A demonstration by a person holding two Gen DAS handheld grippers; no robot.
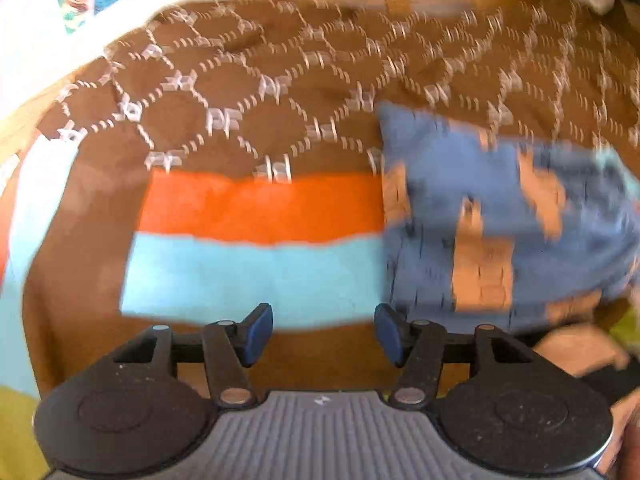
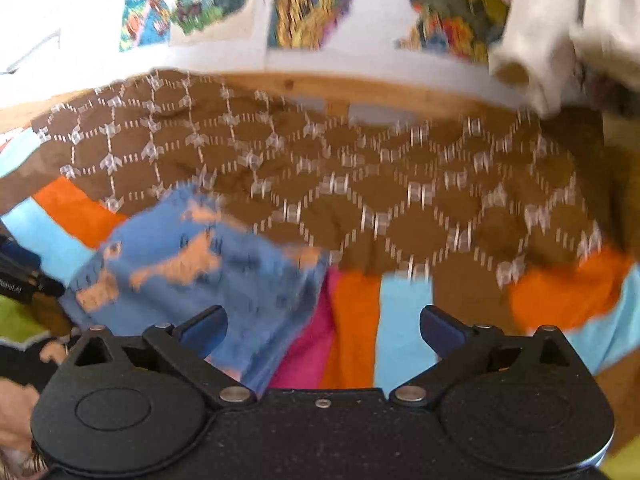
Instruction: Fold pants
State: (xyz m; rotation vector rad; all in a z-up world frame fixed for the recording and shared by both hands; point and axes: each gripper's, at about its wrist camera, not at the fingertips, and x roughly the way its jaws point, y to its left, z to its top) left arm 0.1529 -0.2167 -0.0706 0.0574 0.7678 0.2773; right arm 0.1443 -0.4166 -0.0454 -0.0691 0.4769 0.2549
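Note:
The pants [image 1: 492, 216] are blue with orange patches and lie folded in a compact bundle on a brown patterned bedspread [image 1: 260, 100]. In the left wrist view they lie to the right, ahead of my left gripper [image 1: 324, 334], which is open and empty above the spread. In the right wrist view the pants [image 2: 200, 276] lie at lower left, partly under my right gripper [image 2: 324, 330], which is open wide and holds nothing. Both views are motion-blurred.
The spread carries orange [image 1: 260, 208], light blue [image 1: 248, 276] and pink [image 2: 308, 348] stripes. A wooden bed edge [image 2: 320, 88] and a white wall with colourful pictures [image 2: 304, 4] are behind. A cream cloth [image 2: 560, 36] hangs at upper right.

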